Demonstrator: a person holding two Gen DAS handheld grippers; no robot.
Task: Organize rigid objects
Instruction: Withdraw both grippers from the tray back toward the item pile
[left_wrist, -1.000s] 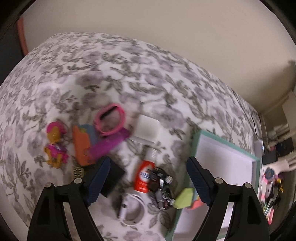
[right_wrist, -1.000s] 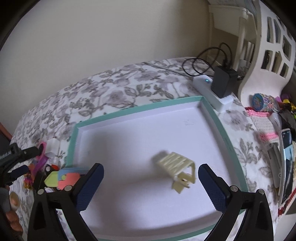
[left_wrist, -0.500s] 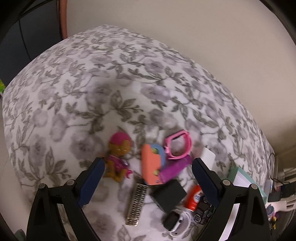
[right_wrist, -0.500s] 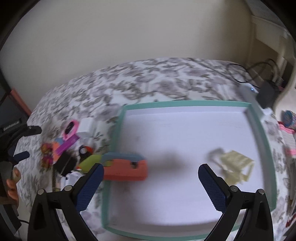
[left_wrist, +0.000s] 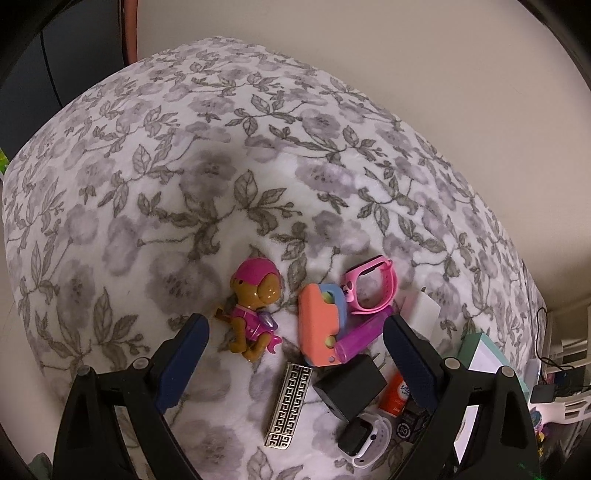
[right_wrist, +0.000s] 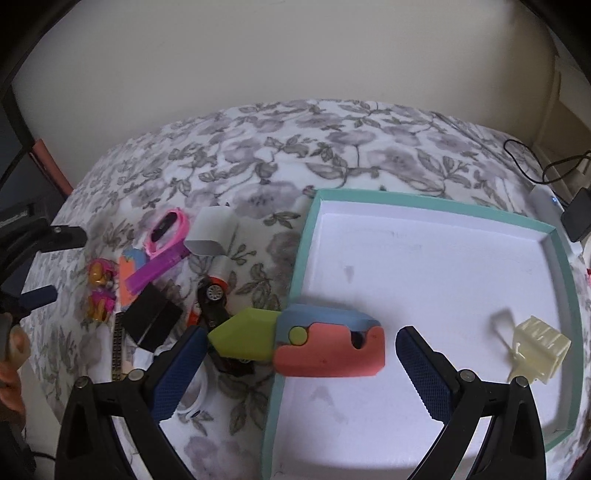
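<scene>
bed cover: white fleece blanket with grey floral print (left_wrist: 207, 177), on which everything is laid out.
tray: shallow teal-rimmed box with white floor (right_wrist: 436, 212), set on the blanket's right half (right wrist view).
folding toy: coral, blue and lime plastic knife-shaped toy (right_wrist: 314, 339), laid across the tray's left rim, lime tip over the blanket, coral body over the tray floor.
cream piece: pale yellow translucent plastic clip (right_wrist: 535, 345), seen on the tray floor near the right rim.
pile: pink-helmeted brown pup figurine (left_wrist: 253, 308), second coral-and-blue folding toy (left_wrist: 319, 330), pink watch band (left_wrist: 369, 286), purple stick (left_wrist: 360, 338), black charger block (left_wrist: 349, 386), patterned metal bar (left_wrist: 290, 404); all clustered left of the tray, several touching.
left gripper (left_wrist: 295, 363): jaws spread wide, nothing clamped; held above the pile, figurine and coral toy framed between the fingers.
right gripper (right_wrist: 301, 373): jaws wide apart, nothing pinched; the folding toy is seen between the fingers (contact cannot be confirmed).
</scene>
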